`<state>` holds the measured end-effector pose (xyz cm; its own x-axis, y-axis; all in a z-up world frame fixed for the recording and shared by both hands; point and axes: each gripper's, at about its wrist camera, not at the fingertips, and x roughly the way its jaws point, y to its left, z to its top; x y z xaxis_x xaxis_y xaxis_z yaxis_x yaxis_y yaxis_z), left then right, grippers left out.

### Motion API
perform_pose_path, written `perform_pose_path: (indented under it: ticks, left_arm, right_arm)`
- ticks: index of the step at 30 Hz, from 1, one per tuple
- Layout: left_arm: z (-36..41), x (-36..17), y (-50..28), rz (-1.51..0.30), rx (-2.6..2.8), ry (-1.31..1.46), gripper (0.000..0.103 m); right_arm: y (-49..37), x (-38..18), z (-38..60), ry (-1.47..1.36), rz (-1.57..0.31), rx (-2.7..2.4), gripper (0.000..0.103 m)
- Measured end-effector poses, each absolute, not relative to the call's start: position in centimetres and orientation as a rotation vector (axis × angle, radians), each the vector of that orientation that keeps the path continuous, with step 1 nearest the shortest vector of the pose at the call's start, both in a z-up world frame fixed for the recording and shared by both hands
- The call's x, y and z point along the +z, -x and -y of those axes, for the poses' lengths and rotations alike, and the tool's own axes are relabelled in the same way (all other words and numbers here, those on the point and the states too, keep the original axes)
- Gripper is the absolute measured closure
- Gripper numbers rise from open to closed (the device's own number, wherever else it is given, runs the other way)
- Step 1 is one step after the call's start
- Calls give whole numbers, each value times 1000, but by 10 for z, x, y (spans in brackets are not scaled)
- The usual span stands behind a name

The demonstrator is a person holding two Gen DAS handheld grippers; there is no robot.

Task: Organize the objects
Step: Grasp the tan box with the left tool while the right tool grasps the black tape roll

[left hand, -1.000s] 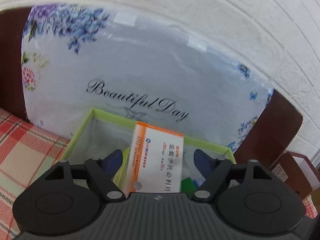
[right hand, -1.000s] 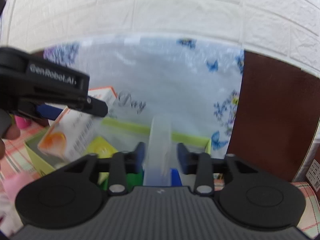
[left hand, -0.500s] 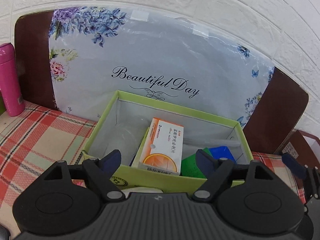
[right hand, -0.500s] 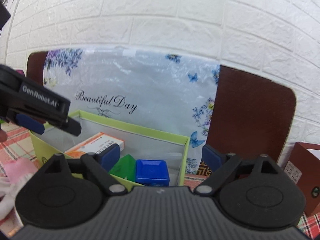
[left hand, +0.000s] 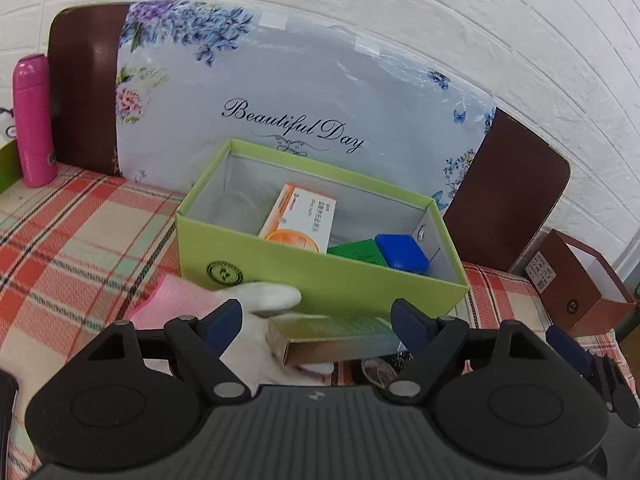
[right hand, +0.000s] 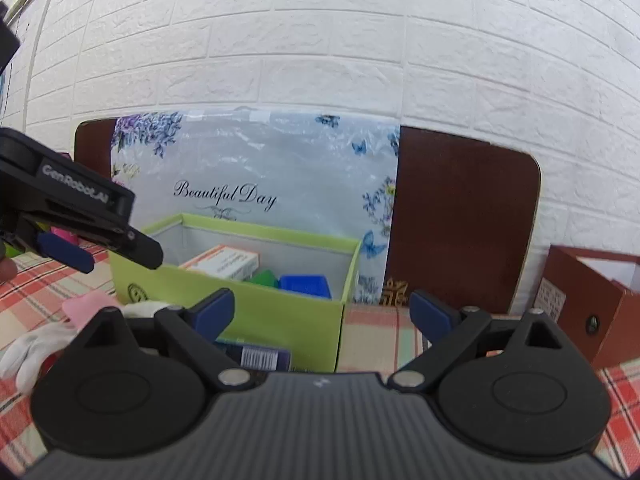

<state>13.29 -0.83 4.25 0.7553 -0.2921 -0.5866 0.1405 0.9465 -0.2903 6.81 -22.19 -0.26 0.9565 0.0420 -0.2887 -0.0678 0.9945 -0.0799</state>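
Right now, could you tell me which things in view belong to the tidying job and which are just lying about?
Part of the job:
- green box, holding an orange-and-white carton, a green block and a blue case
- gold-green carton in front of the box
- white glove and pink cloth

Just lying about:
- pink flask
- brown box
- floral board

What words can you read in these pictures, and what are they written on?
"Beautiful Day": on the flowery white plastic sheet behind the green cardboard box.
"GenRobot.AI": on the black left gripper.
Orange-and-white medicine carton: print too small.
Barcode box and brown box's sticker: unreadable.
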Motion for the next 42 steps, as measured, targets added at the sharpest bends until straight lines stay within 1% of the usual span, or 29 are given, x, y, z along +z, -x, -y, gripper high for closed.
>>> perform_pose_path:
  ticks: [10, 16, 19, 20, 21, 22, 24, 25, 26, 27, 31, 37, 39, 42]
  left_arm:
    - [-16, -6, -82, -777, -246, 243, 18]
    - [-3, -32, -78, -809, -277, 171, 20]
    - [1, -37, -86, -806, -249, 144, 20]
    - [2, -38, -89, -803, -250, 142, 20]
    - [3, -40, -91, -806, -251, 140, 25]
    - [4, -42, -93, -811, -254, 137, 29]
    - [8, -46, -99, -830, -268, 136, 48]
    - [9, -47, -100, -829, -264, 126, 53]
    - [11, -47, -98, -817, -254, 97, 68]
    - [12, -46, -97, -814, -263, 73, 71]
    - [6, -44, -85, -839, -326, 106, 71]
    - [8, -45, -55, -852, -382, 33, 71]
    - [7, -46, -51, -855, -383, 29, 71]
    - [6, -45, -52, -862, -381, 37, 71]
  right_arm:
    - [-30, -47, 216, 31, -439, 118, 8]
    - [-21, -55, 213, 18, -478, 151, 19]
    - [-22, -54, 213, 15, -484, 160, 28]
    - [-24, -55, 214, 10, -491, 170, 33]
    - [-27, -55, 213, 6, -501, 182, 38]
    - [-31, -57, 213, 4, -513, 193, 41]
    - [-42, -60, 210, 5, -534, 210, 48]
    - [-48, -62, 208, 8, -547, 215, 48]
    - [-54, -63, 206, 13, -554, 217, 49]
    - [-60, -63, 204, 20, -557, 220, 49]
    - [-83, -68, 195, 55, -566, 244, 49]
    - [-114, -74, 179, 97, -570, 267, 53]
    - [-121, -74, 178, 103, -578, 272, 70]
    - [-115, -73, 184, 76, -590, 242, 70]
